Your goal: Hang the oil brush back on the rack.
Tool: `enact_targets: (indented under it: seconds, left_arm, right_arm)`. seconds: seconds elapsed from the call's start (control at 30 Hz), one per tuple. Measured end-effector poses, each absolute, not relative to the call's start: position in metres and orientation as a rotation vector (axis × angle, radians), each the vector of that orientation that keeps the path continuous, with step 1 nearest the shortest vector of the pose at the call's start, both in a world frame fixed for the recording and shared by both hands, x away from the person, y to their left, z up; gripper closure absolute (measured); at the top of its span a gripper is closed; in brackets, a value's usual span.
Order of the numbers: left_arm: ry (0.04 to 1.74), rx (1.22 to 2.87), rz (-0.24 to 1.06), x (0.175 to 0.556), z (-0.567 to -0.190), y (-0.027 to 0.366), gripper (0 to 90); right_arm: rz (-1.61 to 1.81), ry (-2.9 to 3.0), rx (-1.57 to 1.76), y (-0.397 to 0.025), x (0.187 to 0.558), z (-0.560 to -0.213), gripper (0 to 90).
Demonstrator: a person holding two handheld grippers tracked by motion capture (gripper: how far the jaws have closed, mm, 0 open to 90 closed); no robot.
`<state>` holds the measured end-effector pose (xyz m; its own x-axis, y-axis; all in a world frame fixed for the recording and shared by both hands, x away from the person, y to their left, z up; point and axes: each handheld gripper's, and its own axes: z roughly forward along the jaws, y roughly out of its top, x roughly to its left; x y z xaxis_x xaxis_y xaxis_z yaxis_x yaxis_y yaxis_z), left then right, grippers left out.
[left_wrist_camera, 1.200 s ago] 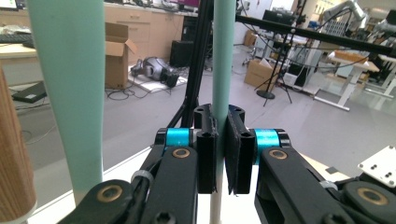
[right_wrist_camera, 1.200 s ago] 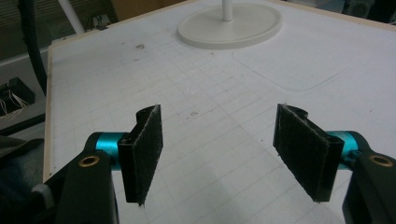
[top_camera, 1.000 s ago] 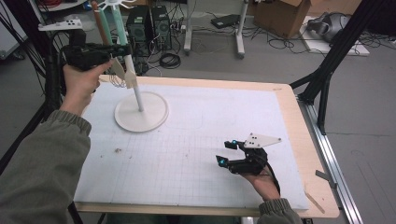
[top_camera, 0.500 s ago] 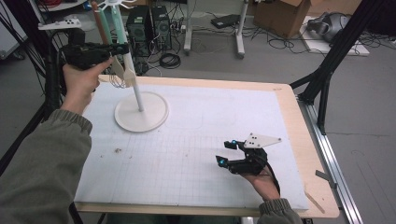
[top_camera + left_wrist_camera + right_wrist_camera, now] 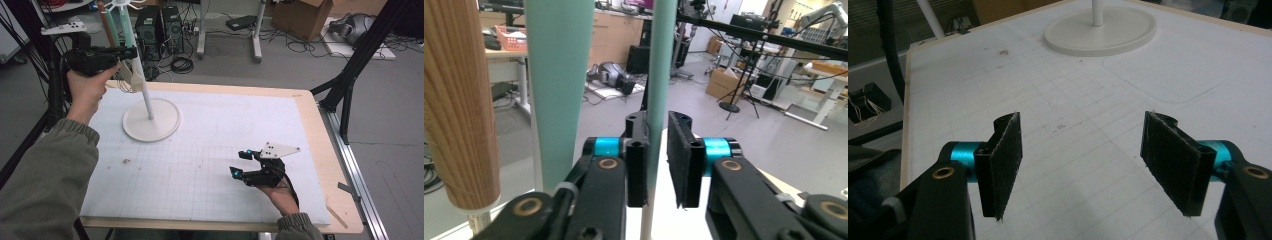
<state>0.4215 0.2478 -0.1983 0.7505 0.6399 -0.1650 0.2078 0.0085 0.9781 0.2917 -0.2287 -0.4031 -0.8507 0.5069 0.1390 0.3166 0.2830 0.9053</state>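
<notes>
Hanging from the top of the white stand (image 5: 145, 95), the slim teal utensil handle (image 5: 659, 75) is the piece you are working on; it drops close alongside the stand's pole, with a broader teal handle (image 5: 559, 85) and a wooden handle (image 5: 456, 100) hanging just beside it, farther from the pole.

Your main risk, as I judge it, is pulling sideways before the handle is lifted free of its hook: that would tip the stand on its round base (image 5: 151, 120) or set the neighbouring utensils swinging. A second risk is a poor grip. The handle sits against one pad while the other pad stands a little apart from it, so closing off-centre could let it twist or slip out.

Your left gripper (image 5: 658, 150) has its jaws narrow, bracketing the slim teal handle, touching on one side and not yet clamped. Your right gripper (image 5: 1093, 160) rests well away from the stand, near the table (image 5: 320, 130) edge closest to you, its jaws wide apart and holding nothing, over the white gridded mat (image 5: 1088, 105).
</notes>
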Motion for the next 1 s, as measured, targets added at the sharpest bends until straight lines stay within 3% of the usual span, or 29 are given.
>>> enact_targets:
  seconds: [0.4, 1.0]
  left_arm:
    - [0.730, 1.648, 0.542, 0.404, -0.198, 0.243, 61.7]
    - [0.758, 1.682, 0.562, 0.380, -0.227, 0.265, 48.0]
  right_arm:
    - [1.611, 2.367, 0.768, -0.228, 0.292, -0.402, 32.2]
    - [1.596, 2.361, 0.787, -0.230, 0.292, -0.403, 32.2]
